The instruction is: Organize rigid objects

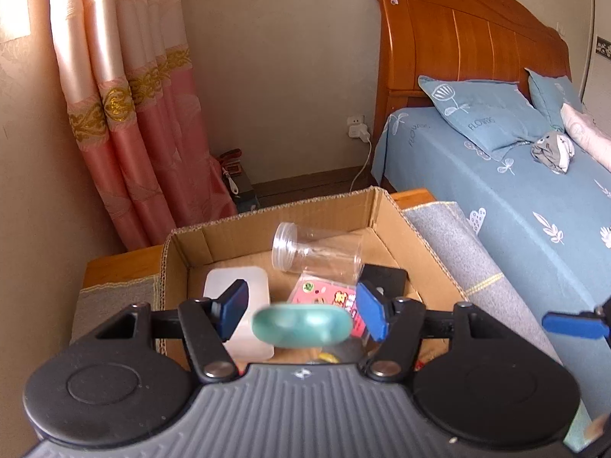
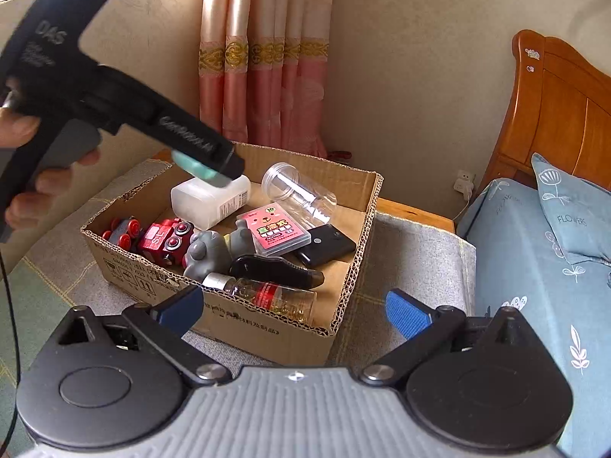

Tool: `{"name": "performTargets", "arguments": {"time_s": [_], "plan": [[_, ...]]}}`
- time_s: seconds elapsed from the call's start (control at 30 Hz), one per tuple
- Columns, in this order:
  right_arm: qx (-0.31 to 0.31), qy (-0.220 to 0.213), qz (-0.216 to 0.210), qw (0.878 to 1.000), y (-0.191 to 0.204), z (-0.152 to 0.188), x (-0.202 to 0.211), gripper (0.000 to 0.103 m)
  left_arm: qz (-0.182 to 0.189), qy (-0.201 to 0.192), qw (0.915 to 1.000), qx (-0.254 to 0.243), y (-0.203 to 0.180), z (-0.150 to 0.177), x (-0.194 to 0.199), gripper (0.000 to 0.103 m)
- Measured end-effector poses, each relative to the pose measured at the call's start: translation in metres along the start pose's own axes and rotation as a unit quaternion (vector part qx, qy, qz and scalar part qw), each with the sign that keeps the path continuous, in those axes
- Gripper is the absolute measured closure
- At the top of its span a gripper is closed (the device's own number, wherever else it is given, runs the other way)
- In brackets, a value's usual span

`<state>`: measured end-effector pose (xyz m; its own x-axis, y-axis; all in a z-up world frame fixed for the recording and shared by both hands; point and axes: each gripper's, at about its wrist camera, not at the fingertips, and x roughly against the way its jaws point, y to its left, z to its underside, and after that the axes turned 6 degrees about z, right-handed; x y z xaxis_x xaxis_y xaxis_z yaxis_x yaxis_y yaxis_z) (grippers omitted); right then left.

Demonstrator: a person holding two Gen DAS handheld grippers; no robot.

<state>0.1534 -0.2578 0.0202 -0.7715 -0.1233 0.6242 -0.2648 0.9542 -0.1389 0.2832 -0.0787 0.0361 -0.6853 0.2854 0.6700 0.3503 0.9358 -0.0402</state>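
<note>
- Left gripper (image 1: 301,311) is angled downward, fingers parted, gripped by a bare hand (image 2: 26,160).
- Right gripper (image 2: 296,311) is held lower, jaws spread wide.

Blurred teal oval (image 1: 301,323) above box (image 1: 385,206)

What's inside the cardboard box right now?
Inside the cardboard box: white container, clear jar lying down, pink card pack, black case, red toy train, grey figure, glass bottle. Anything beneath them is hidden.
</note>
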Motion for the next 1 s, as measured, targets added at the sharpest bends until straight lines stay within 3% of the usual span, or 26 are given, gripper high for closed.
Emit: {"name": "performTargets", "arguments": {"time_s": [0.07, 0.23, 0.37, 0.47, 0.7, 1.0], "plan": [[-0.002, 0.001, 0.000, 1.000, 0.000, 0.001, 0.001, 0.000, -0.005, -0.006, 0.9999, 0.009, 0.000, -0.002, -0.003, 0.020], [-0.009, 0.004, 0.005, 1.000, 0.002, -0.001, 0.008, 0.000, -0.015, -0.044, 0.9989, 0.007, 0.002, 0.008, 0.024, 0.004], [-0.039, 0.039, 0.029, 0.998, 0.003, -0.007, 0.009, 0.000, -0.058, -0.041, 0.9975, -0.008, -0.003, 0.032, 0.059, 0.003], [-0.070, 0.075, 0.059, 0.993, 0.004, -0.009, 0.007, 0.000, -0.093, -0.009, 0.9955, 0.015, -0.004, 0.058, 0.079, 0.002], [-0.100, 0.087, 0.076, 0.988, 0.023, -0.007, 0.020, 0.000, -0.106, 0.036, 0.9881, 0.106, 0.015, 0.100, 0.102, 0.002], [-0.100, 0.078, 0.093, 0.988, 0.040, -0.009, 0.035, 0.000, -0.124, 0.034, 0.9871, 0.095, 0.008, 0.105, 0.118, 0.002]]}}
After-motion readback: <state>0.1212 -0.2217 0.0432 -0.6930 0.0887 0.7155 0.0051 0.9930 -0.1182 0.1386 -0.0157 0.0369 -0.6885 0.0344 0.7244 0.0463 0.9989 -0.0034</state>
